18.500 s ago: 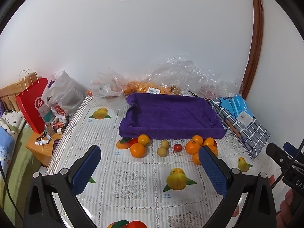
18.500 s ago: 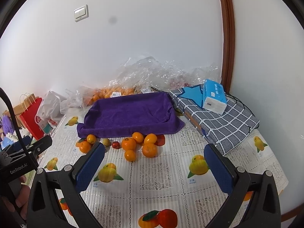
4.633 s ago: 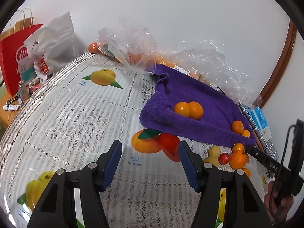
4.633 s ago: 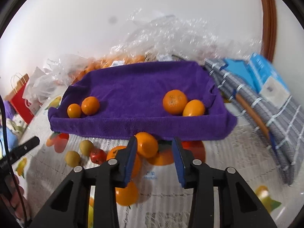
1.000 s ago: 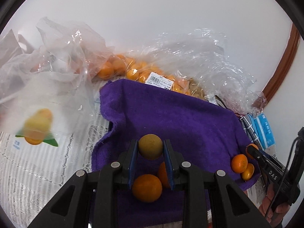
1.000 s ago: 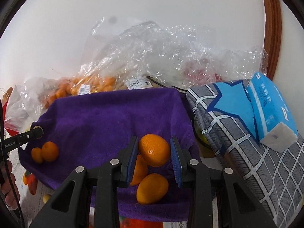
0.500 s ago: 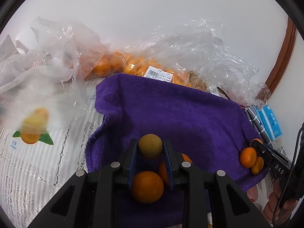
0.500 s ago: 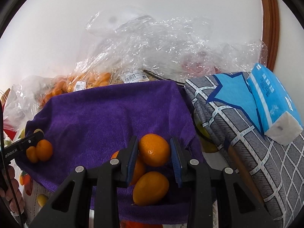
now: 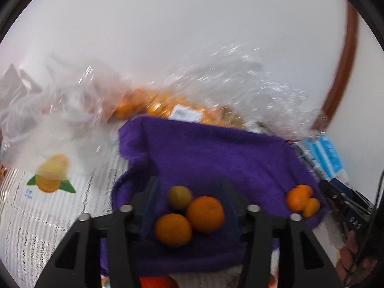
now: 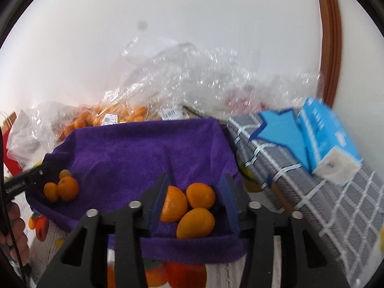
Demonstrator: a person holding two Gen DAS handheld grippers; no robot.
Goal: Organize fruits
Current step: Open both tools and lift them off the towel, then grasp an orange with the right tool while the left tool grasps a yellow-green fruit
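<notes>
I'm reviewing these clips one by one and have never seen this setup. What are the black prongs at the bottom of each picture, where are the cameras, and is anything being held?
There is no robot here. A person holds a hand tool with a two-finger claw in each hand, and a fisheye camera on each tool looks forward along its fingers. One picture comes from the left claw, the other from the right claw.

Both look at a purple towel on a fruit-print tablecloth. Under the left claw lie a yellow-green fruit and two oranges. Under the right claw lie three oranges.

Nothing is gripped: both claws' jaws are opening and the fruit rests on the towel between the fingers. Behind are clear bags of oranges; to the right, a blue tissue pack on checked cloth.
</notes>
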